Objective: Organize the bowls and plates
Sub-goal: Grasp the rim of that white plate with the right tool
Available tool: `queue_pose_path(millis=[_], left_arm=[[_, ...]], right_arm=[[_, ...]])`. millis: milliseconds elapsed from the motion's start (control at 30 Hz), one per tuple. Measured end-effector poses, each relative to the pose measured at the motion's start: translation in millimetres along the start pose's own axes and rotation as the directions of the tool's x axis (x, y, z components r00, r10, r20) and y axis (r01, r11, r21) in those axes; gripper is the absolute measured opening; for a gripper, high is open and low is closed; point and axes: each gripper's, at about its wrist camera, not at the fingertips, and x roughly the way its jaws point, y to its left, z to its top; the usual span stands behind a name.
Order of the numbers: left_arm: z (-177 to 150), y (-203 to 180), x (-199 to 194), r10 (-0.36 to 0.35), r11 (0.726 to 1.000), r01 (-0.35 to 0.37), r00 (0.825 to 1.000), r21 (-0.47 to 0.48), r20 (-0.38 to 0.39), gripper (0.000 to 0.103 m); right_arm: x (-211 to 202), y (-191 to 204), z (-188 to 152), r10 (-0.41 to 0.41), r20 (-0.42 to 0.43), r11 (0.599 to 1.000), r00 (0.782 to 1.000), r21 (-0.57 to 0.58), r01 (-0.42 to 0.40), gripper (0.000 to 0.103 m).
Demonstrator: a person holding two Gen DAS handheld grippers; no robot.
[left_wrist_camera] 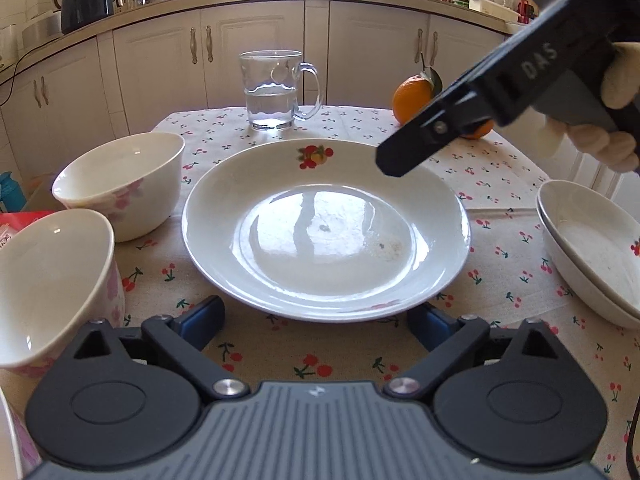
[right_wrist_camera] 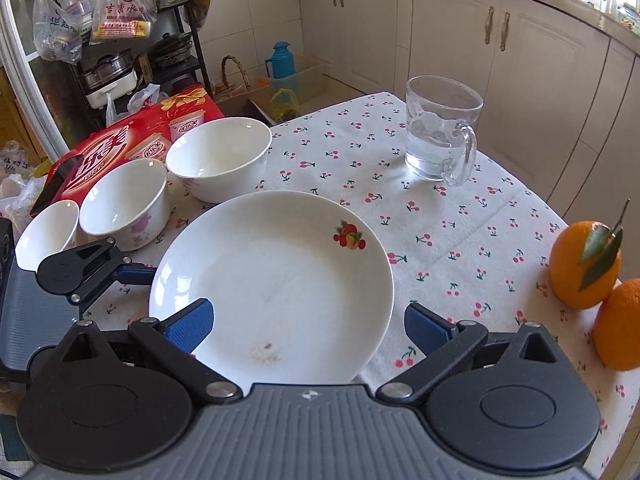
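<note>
A large white plate (left_wrist_camera: 326, 232) with a fruit print lies in the middle of the cherry-print table; it also shows in the right wrist view (right_wrist_camera: 272, 288). My left gripper (left_wrist_camera: 316, 326) is open, at the plate's near rim, low over the cloth. My right gripper (right_wrist_camera: 308, 326) is open and hovers above the plate's right side; it shows in the left wrist view (left_wrist_camera: 400, 160) as a black arm. Two stacked white plates (left_wrist_camera: 596, 252) sit at the right. White bowls with pink flowers (left_wrist_camera: 120, 184) (left_wrist_camera: 52, 284) stand left of the plate; three show in the right wrist view (right_wrist_camera: 218, 156) (right_wrist_camera: 124, 202) (right_wrist_camera: 48, 232).
A glass mug (left_wrist_camera: 276, 92) with water stands at the far side of the table. Two oranges (right_wrist_camera: 586, 264) (right_wrist_camera: 618, 324) lie at the right edge. A red box (right_wrist_camera: 120, 144) lies behind the bowls. Kitchen cabinets (left_wrist_camera: 256, 48) run behind the table.
</note>
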Motion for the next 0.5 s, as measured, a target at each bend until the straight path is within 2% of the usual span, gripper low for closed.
queue_pose_path(millis=[100,233,500], left_arm=[[-1.6,-1.9,-3.1,-0.004,1.000,0.004,1.000,0.004,0.004,0.094],[-2.1,-4.0,-6.1,-0.013,1.000,0.013,1.000,0.008,0.008,0.087],[-0.6,-2.6,-5.2,-0.019,1.000,0.019,1.000,0.016,0.010,0.086]], right_arm=[[16.0,-9.7,9.5,0.029,-0.022,0.999,0.999,-0.018,-0.029,0.101],[38.6,-22.6,21.4,0.059,-0.062,0.998,0.996,-0.028,-0.061,0.090],[67.8,-45.1,38.1,0.139,-0.103,0.990,0.985,-0.012,-0.141,0.082]])
